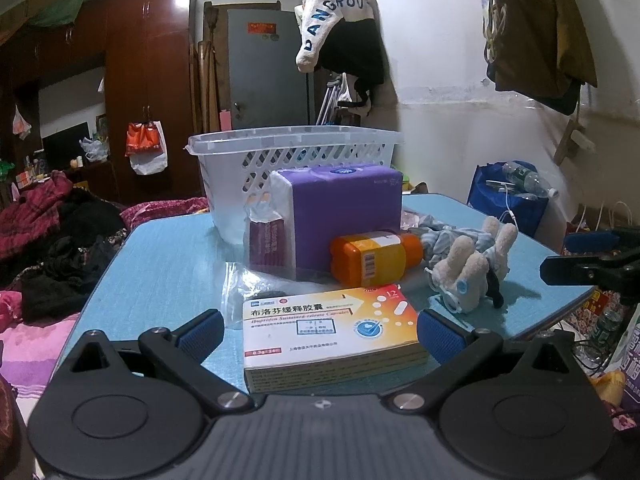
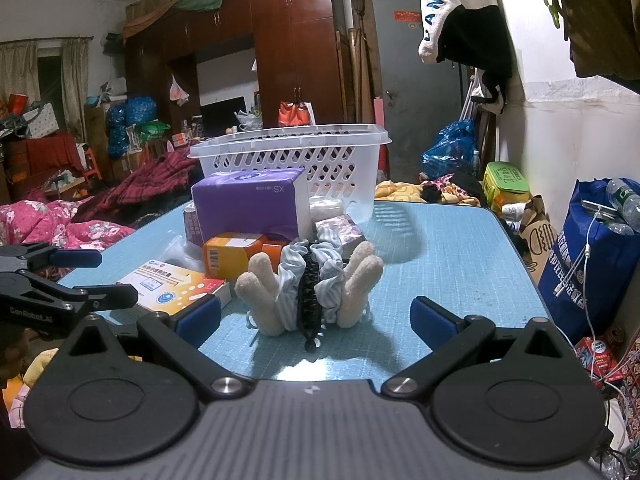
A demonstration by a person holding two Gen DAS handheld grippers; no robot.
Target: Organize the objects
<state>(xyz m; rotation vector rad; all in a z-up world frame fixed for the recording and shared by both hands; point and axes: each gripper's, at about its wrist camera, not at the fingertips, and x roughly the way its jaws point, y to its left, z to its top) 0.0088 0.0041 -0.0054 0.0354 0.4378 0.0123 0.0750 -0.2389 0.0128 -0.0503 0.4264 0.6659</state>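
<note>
A white and orange medicine box (image 1: 332, 330) lies on the blue table (image 1: 168, 264), between the fingers of my open left gripper (image 1: 320, 334). Behind it are an orange bottle (image 1: 376, 258) on its side, a purple tissue pack (image 1: 340, 216) and a white lattice basket (image 1: 296, 160). A fluffy striped hair tie with a black claw clip (image 2: 310, 286) lies just ahead of my open right gripper (image 2: 316, 316). The box (image 2: 176, 284), bottle (image 2: 236, 254), tissue pack (image 2: 250, 204) and basket (image 2: 292, 156) also show in the right wrist view. The hair tie (image 1: 470, 268) shows right of the bottle in the left wrist view.
A clear plastic bag (image 1: 244, 280) lies left of the box. A small floral packet (image 2: 340, 226) sits behind the hair tie. A bed with pink bedding (image 2: 48, 220) is left of the table. A blue bag (image 2: 588, 248) stands right. The left gripper (image 2: 60, 280) shows at the left edge.
</note>
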